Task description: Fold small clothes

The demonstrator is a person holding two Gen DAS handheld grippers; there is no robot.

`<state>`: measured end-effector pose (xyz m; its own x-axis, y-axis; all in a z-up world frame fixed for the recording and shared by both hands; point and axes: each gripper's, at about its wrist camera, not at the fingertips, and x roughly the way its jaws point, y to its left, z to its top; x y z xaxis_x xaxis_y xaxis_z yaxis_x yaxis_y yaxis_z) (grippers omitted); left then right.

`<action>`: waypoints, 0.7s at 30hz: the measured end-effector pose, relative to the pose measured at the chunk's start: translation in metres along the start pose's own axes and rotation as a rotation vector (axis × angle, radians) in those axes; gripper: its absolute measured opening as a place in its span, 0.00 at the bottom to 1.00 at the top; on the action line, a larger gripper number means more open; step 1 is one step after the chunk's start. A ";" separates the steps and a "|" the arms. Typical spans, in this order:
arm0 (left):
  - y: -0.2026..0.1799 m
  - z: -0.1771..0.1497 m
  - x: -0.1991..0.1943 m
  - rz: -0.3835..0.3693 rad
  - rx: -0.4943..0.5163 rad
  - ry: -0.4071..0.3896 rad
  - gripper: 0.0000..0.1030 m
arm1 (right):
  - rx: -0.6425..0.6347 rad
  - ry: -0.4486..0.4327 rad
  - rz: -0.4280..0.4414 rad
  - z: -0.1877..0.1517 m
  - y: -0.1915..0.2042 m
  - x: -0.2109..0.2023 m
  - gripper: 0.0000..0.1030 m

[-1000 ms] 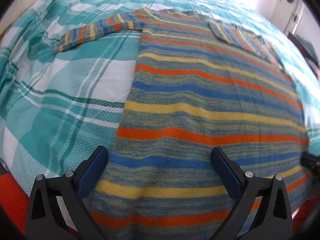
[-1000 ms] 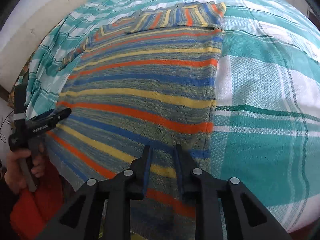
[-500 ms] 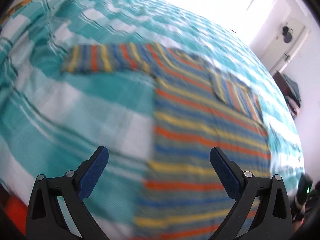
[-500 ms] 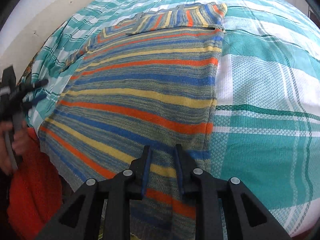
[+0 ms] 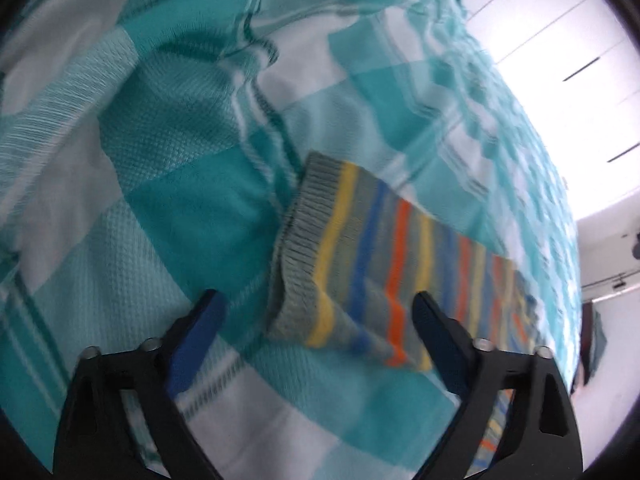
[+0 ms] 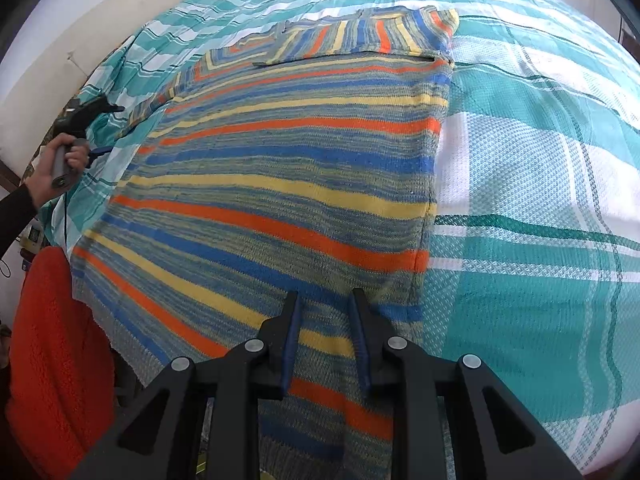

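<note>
A striped knit sweater [image 6: 280,168] in orange, blue and yellow lies flat on a teal plaid bedspread [image 6: 540,200]. One sleeve [image 6: 360,36] is folded across its top. The other sleeve [image 5: 360,248] stretches out over the bedspread [image 5: 160,160], ending in a grey ribbed cuff [image 5: 296,264]. My left gripper [image 5: 316,298] straddles that cuff, its jaws closing with the pads still clear of the knit. It also shows far left in the right wrist view as the left gripper [image 6: 112,128], held by a hand [image 6: 60,160]. My right gripper [image 6: 326,296] stands narrow, pinching the sweater near its lower hem.
A red knit fabric [image 6: 52,360] hangs at the bed's near left corner. A cream wall [image 6: 80,20] runs behind the bed on the left. A white wardrobe front [image 5: 580,60] stands past the bed's far side. Bedspread lies bare to the right of the sweater.
My left gripper swept away from the sweater's hem, rolled, and now sits over the outstretched sleeve's cuff with its jaws a little narrower. The right gripper stayed put.
</note>
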<state>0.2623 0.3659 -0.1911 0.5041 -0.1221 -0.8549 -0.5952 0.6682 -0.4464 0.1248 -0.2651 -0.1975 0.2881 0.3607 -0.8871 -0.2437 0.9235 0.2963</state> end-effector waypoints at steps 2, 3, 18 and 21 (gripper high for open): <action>-0.006 0.000 0.005 0.030 0.019 -0.018 0.67 | 0.000 0.000 0.002 0.000 0.000 0.000 0.24; -0.011 0.000 0.005 0.045 0.040 -0.032 0.57 | 0.000 -0.001 0.002 0.000 0.000 0.001 0.25; -0.271 -0.090 -0.078 -0.098 0.816 -0.308 0.03 | 0.011 -0.008 0.015 0.000 -0.002 0.001 0.25; -0.324 -0.154 -0.058 -0.124 0.997 -0.270 0.08 | 0.012 -0.008 0.016 0.000 -0.002 0.001 0.25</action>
<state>0.3295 0.0433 -0.0373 0.7230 -0.1447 -0.6755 0.1953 0.9807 -0.0009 0.1252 -0.2666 -0.1989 0.2919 0.3768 -0.8791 -0.2377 0.9189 0.3149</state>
